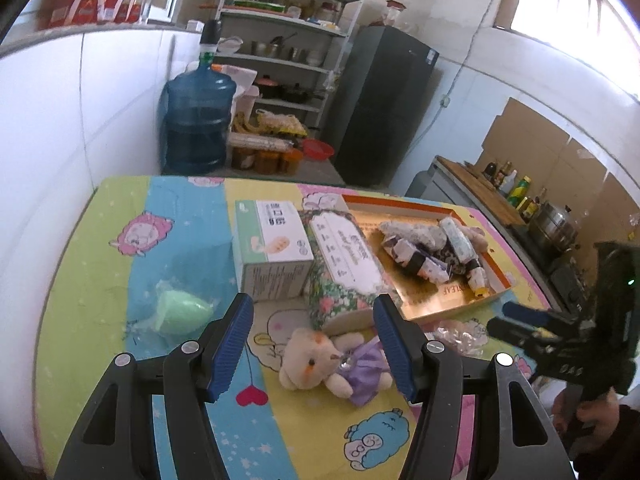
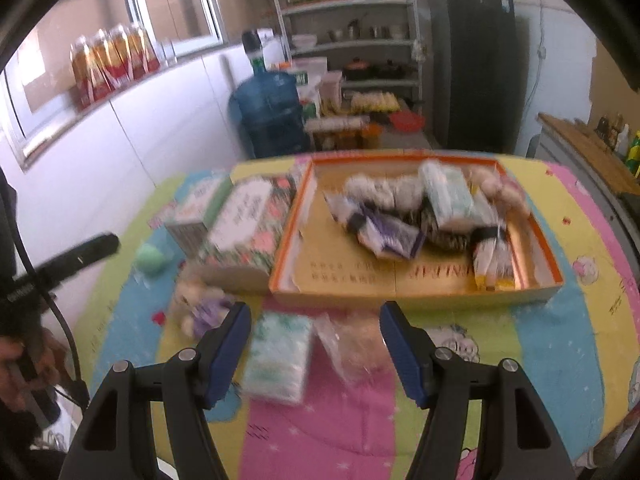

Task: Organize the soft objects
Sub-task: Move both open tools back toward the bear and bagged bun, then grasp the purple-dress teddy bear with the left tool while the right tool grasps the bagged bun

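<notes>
Left tongs (image 1: pixel 314 344) gaping wide, empty, straddling small cream plush bear in purple dress (image 1: pixel 320 362), likely bound for orange-rimmed cardboard tray (image 1: pixel 452 304); right tongs (image 2: pixel 314 354) equally wide, empty.

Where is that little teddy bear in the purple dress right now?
In the left wrist view the teddy bear lies on the table, between the open jaws of the left gripper, just in front of the floral tissue box.

Only part-legible txt – "LEAF" on the orange-rimmed tray's (image 1: pixel 448 294) floor – other labels unreadable.
</notes>
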`<state>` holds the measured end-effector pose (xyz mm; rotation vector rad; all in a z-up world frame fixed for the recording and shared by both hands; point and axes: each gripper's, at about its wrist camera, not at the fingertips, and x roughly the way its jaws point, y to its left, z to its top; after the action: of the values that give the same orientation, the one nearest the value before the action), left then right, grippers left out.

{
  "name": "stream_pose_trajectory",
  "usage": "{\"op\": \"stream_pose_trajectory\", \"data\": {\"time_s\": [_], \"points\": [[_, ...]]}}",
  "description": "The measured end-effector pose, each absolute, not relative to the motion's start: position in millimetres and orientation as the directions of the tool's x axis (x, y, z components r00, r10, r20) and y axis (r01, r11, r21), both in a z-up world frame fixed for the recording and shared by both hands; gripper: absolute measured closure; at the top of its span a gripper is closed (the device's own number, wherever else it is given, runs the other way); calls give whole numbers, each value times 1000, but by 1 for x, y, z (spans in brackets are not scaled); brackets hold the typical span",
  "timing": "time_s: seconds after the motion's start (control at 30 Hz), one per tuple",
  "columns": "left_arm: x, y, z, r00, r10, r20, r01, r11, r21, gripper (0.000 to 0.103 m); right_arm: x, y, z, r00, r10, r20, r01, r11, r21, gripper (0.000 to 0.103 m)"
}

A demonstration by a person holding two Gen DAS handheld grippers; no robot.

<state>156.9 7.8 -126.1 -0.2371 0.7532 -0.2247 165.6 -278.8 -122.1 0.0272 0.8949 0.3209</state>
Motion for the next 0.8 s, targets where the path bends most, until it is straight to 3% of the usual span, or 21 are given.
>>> {"op": "stream_pose_trajectory", "data": {"time_s": [0.33,0.6,0.67,0.8], "points": [[161,2,-146,686,-258,-680,55,951,-305,39,192,-292,-165,475,256,-842,-298,947,120,36],[164,-1,-162,662,-245,-708,27,952,-304,39,206,-300,-185,408,306,-860,-315,932,182,36],[166,-5,-168,648,-254,-718,31,951,-308,39,207,-301,-188,389,331,-860,-318,924,212,45],[172,-18,-182,615,-281,-737,50,947,-318,39,204,-304,-188,387,352,-852,-311,920,239,46]]}}
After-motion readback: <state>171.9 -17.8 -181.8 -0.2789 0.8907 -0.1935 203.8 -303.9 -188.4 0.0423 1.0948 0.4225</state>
